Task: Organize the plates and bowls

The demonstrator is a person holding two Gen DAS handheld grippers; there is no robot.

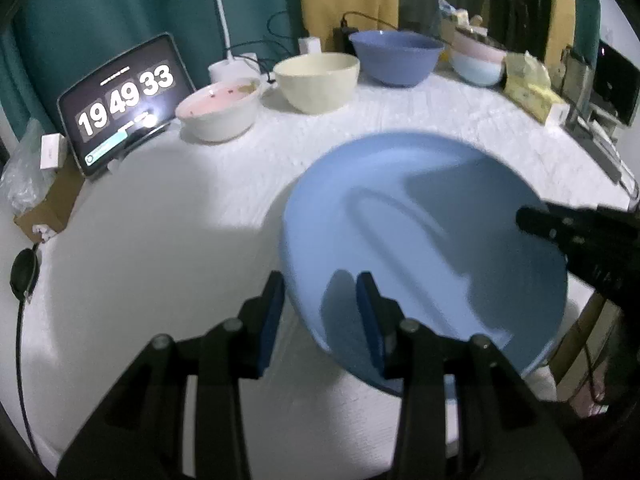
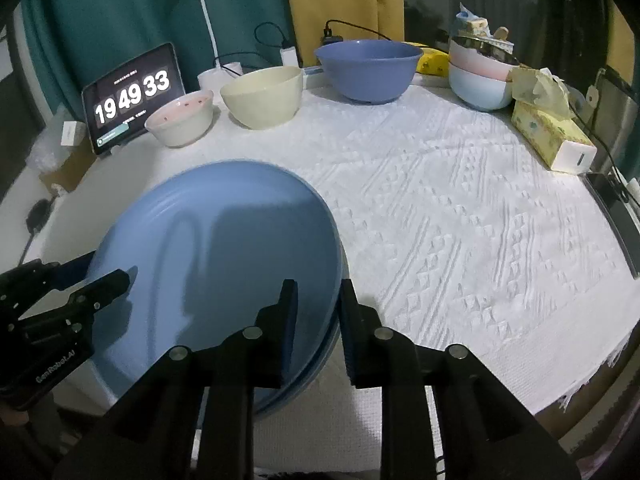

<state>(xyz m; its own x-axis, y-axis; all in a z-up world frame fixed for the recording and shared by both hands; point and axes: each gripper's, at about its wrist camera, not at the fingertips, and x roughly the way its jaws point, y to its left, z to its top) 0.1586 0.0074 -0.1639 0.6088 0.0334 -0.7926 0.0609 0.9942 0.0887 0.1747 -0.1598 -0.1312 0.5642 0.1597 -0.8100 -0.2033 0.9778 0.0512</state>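
A large blue plate (image 1: 420, 240) (image 2: 224, 248) sits low over the white tablecloth (image 2: 460, 220) near the front edge. My left gripper (image 1: 321, 278) (image 2: 108, 268) straddles its left rim, one finger outside and one over the inside, and grips it. My right gripper (image 2: 318, 286) straddles the right rim with a visible gap at its inner pad, so it is open. One of its fingers (image 1: 560, 228) shows at the plate's far side. Along the back stand a pink-lined bowl (image 2: 180, 122), a cream bowl (image 2: 262, 98), a dark blue bowl (image 2: 368, 70) and stacked pink and pale blue bowls (image 2: 478, 76).
A tablet showing a clock (image 2: 132, 96) leans at the back left beside a lamp base (image 2: 218, 72) and cables. A tissue box (image 2: 552, 140) lies at the right edge. A cardboard box (image 1: 52, 204) sits at the far left.
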